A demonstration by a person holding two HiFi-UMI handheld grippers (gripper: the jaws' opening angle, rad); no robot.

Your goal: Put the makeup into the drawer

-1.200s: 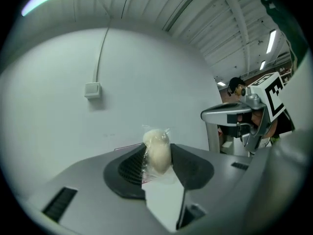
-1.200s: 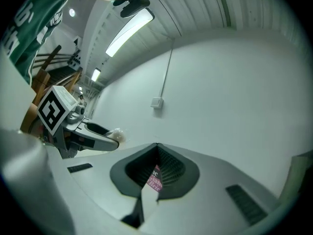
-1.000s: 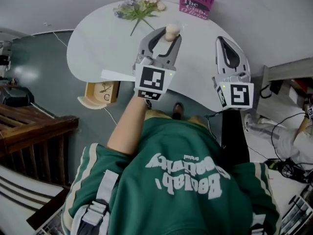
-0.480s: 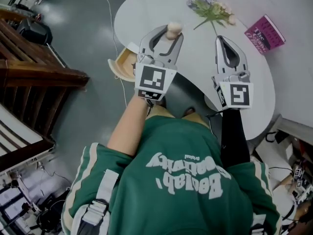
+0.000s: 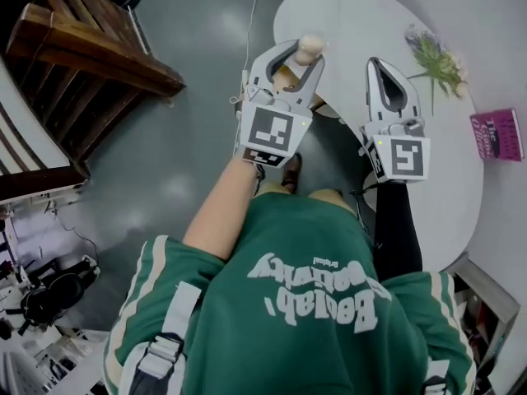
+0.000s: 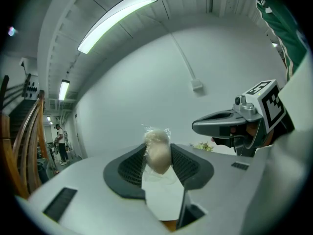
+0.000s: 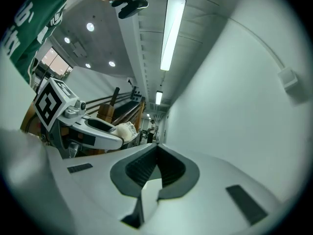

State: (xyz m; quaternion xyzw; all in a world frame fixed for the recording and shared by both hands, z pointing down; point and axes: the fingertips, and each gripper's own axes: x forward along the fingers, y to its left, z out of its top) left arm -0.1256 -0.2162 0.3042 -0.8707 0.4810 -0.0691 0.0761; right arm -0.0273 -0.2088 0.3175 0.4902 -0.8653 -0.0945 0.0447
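A beige makeup sponge in clear wrap sits between the tips of my left gripper, which is shut on it. The left gripper view shows the sponge pinched between the dark pads. My right gripper is held level beside it, jaws together with nothing in them; its own view shows the pads meeting at their tips. Both grippers hover over the near edge of the white table. A wooden drawer under that edge is mostly hidden behind the left gripper.
A flower sprig and a pink book lie on the table at the right. A wooden staircase stands at the upper left over grey floor. Cables and gear clutter the lower left corner.
The whole scene has swung: the table, flowers and book slid to the right of the head view and the staircase came in at the left. Both grippers keep their pose and the sponge stays gripped.
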